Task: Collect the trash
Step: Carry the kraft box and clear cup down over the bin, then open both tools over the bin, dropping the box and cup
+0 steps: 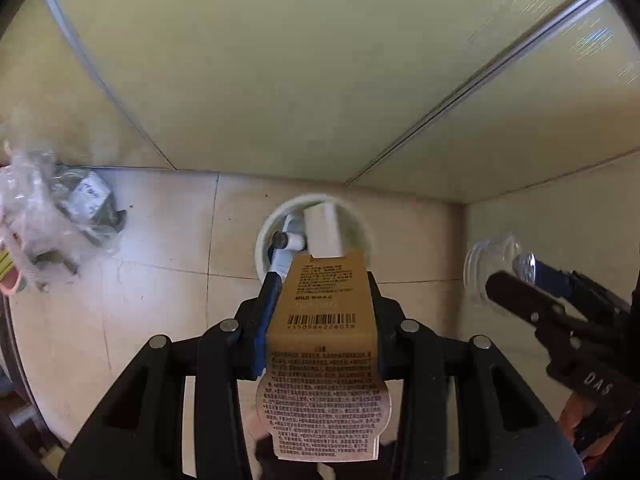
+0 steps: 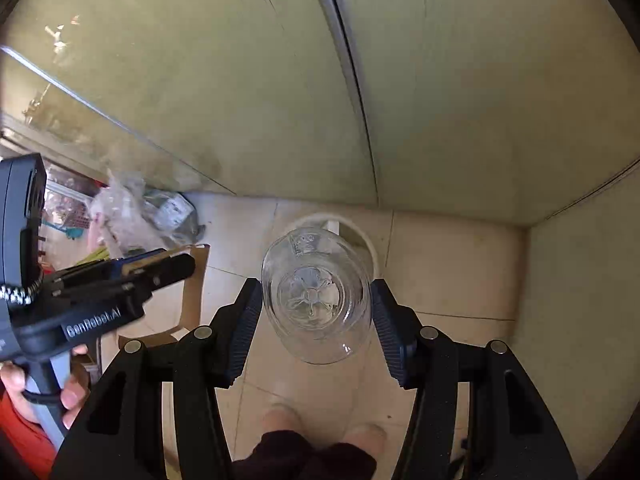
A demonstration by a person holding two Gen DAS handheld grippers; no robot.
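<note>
My left gripper (image 1: 322,284) is shut on a brown cardboard packet (image 1: 324,320) with a barcode and dense print. It points down at a round white bin (image 1: 264,236) on the tiled floor, which has a white box (image 1: 324,228) inside. My right gripper (image 2: 316,286) is shut on a clear plastic bottle (image 2: 316,296), bottom towards the camera, hanging over the same white bin (image 2: 366,240). In the left wrist view the right gripper (image 1: 516,276) and its bottle (image 1: 492,264) are at the right edge. The left gripper (image 2: 176,266) and its brown packet (image 2: 196,280) show at the left of the right wrist view.
A heap of clear plastic bags (image 1: 52,216) lies on the floor by the wall, left of the bin, also visible as the bags (image 2: 140,216). Pale green panels close in the corner behind and right of the bin. A person's hand (image 2: 72,396) and feet (image 2: 280,416) show below.
</note>
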